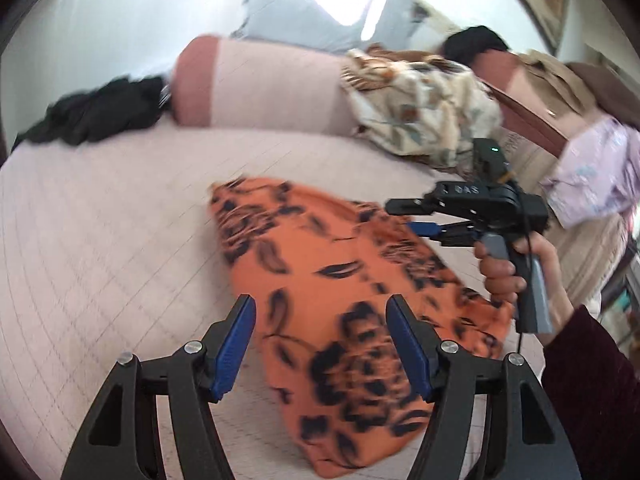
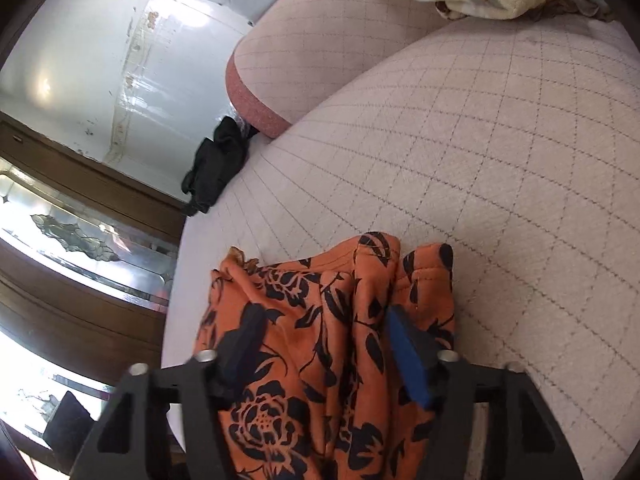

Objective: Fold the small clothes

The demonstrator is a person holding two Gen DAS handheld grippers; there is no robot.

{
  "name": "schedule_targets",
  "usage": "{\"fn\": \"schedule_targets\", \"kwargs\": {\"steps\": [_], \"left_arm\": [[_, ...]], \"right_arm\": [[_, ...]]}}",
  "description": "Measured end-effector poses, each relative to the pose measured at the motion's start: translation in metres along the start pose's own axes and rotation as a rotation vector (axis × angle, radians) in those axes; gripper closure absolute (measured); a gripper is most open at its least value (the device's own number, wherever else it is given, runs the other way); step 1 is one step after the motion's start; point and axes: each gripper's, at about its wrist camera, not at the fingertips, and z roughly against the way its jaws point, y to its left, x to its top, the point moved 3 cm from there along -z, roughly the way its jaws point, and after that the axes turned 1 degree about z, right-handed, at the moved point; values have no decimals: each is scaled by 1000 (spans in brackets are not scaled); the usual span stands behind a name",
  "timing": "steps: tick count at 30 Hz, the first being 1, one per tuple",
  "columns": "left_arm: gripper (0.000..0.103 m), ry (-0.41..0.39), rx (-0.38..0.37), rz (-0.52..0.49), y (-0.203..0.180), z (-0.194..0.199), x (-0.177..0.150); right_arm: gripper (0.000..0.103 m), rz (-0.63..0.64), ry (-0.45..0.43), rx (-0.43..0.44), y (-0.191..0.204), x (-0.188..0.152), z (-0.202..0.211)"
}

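Where the quilted pink bed cover (image 1: 100,220) is spread, an orange garment with a black flower print (image 1: 332,280) is laid out as a long folded strip. Both claws are seen parted, with no earlier view given. The left claw (image 1: 322,344) is held above the near end of the garment, its blue pads (image 1: 234,346) apart and pressing on nothing. The right claw (image 2: 326,350) is seen straddling the bunched far end, cloth lying between its fingers (image 2: 408,360) without being pinched. A pink bolster (image 1: 256,84) is set behind, with a black cloth (image 1: 92,112) beside it and a leaf-patterned blanket (image 1: 424,112) on its other end.
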Motion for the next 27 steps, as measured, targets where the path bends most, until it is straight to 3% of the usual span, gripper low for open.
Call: {"fn": "schedule_targets", "kwargs": {"steps": [4, 6, 9, 15, 19, 21, 22, 24, 27], "left_arm": [[35, 121, 67, -78, 3, -19, -23], [35, 138, 42, -75, -1, -20, -27], [35, 125, 43, -105, -6, -22, -27], [34, 92, 47, -178, -22, -38, -35], [25, 87, 93, -271, -30, -59, -33], [25, 103, 78, -248, -21, -59, -30], [25, 112, 69, -227, -15, -58, -27], [25, 115, 45, -158, 3, -50, -23], [25, 72, 71, -94, 22, -31, -16]], "right_arm": [[59, 16, 65, -74, 1, -3, -29], [79, 50, 66, -104, 6, -6, -35], [90, 142, 5, -148, 29, -5, -19], [91, 261, -158, -182, 59, -8, 36], [91, 195, -94, -306, 16, -8, 22], [85, 121, -8, -304, -9, -13, 4], [85, 101, -14, -295, -12, -14, 6], [83, 94, -49, -289, -2, -15, 24], [75, 121, -156, -303, 21, -22, 63]]}}
